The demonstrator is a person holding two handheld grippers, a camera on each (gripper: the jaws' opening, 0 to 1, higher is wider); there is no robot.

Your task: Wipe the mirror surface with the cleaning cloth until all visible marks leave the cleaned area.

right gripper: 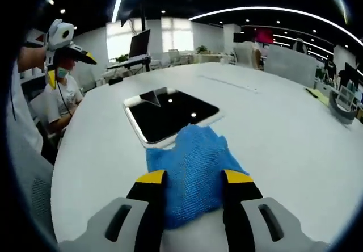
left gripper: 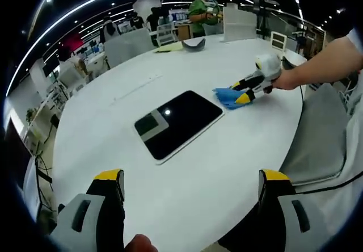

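Mirror (left gripper: 179,123) lies flat near the middle of the white table (left gripper: 227,184) in the left gripper view, dark and glossy, reflecting ceiling lights. Past its far right corner sits the blue cleaning cloth (left gripper: 228,97), just beside the mirror, with the right gripper (left gripper: 248,91) closed on it, a hand behind. The left gripper (left gripper: 191,179) hangs over the near table edge, jaws spread wide and holding nothing, well apart from the mirror. A grey bowl-like item (left gripper: 194,44) rests near the far table edge.

Cloth fills the space between the jaws in the right gripper view: the right gripper (right gripper: 193,179) is clamped on the near part of the cleaning cloth (right gripper: 193,167), whose free end spreads forward to the mirror's (right gripper: 170,114) near edge, possibly overlapping it. The left gripper (right gripper: 63,46) shows raised at upper left.

The step in hand looks like bringing the cloth onto the glass. To do it well, I would keep the cloth flat under light pressure and sweep in overlapping passes from the near edge to the far one, perhaps steadying the mirror's rim with the free tongs so it does not slide. Marks on the glass are too faint to judge here.
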